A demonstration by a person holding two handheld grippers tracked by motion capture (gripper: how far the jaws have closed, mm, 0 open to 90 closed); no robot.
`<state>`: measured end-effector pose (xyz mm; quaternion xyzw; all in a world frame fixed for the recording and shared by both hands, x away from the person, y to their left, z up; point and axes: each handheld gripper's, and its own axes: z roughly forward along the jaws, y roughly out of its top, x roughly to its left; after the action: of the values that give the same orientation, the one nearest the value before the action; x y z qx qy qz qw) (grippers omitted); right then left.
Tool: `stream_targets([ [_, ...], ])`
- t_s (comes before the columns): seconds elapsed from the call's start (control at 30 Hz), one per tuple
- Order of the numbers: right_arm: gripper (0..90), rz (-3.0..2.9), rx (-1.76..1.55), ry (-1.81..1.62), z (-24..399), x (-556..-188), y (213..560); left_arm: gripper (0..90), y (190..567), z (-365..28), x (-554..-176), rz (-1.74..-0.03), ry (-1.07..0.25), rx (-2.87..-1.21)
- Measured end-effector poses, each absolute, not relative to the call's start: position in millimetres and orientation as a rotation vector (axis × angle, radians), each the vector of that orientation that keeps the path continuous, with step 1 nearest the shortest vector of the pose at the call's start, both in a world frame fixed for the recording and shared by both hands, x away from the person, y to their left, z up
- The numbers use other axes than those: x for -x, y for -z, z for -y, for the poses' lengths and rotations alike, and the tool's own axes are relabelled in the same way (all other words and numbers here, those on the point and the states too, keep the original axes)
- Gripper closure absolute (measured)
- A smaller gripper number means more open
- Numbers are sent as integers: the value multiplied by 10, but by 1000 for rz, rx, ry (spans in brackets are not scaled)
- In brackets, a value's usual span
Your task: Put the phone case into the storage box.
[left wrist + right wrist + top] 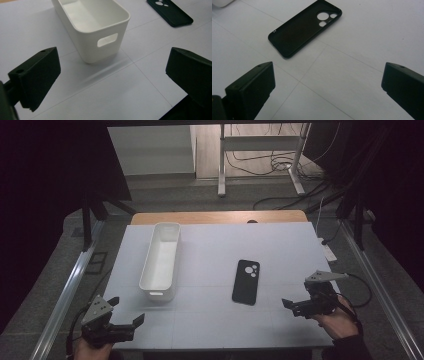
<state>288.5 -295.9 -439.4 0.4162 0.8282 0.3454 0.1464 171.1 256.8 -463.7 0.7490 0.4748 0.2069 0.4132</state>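
Note:
A long white bin (161,260) with a handle slot stands empty on the left half of the white table (285,245). To its right a black phone case (246,281) lies flat, inner side up, camera holes at its far end. My left gripper (127,310) hovers open near the front left corner, just short of the bin's near end. My right gripper (292,307) is open at the front right, a little right of the case. The left gripper view has the bin (95,22) ahead between open jaws and the case (172,13) at top right. The right gripper view has the case (304,27) ahead, nothing between the jaws.
A wooden strip (220,217) runs along the table's far edge. Metal rails flank the table on both sides. A white power strip (328,252) and cables lie on the floor at the right. A corner of the bin (220,2) peeks into the right gripper view.

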Motion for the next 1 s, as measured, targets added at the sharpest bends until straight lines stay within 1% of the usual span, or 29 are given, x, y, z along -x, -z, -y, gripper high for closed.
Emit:
stream_targets([
  [0.23,0,-2408,-1192,-977,2889,-2973,4405,3,4637,-2569,-1711,-1194,-520,-1883],
  [1.0,0,-2480,-1091,-944,2434,-3335,4417,6,4638,-2572,-1715,-1197,-513,-1882],
])
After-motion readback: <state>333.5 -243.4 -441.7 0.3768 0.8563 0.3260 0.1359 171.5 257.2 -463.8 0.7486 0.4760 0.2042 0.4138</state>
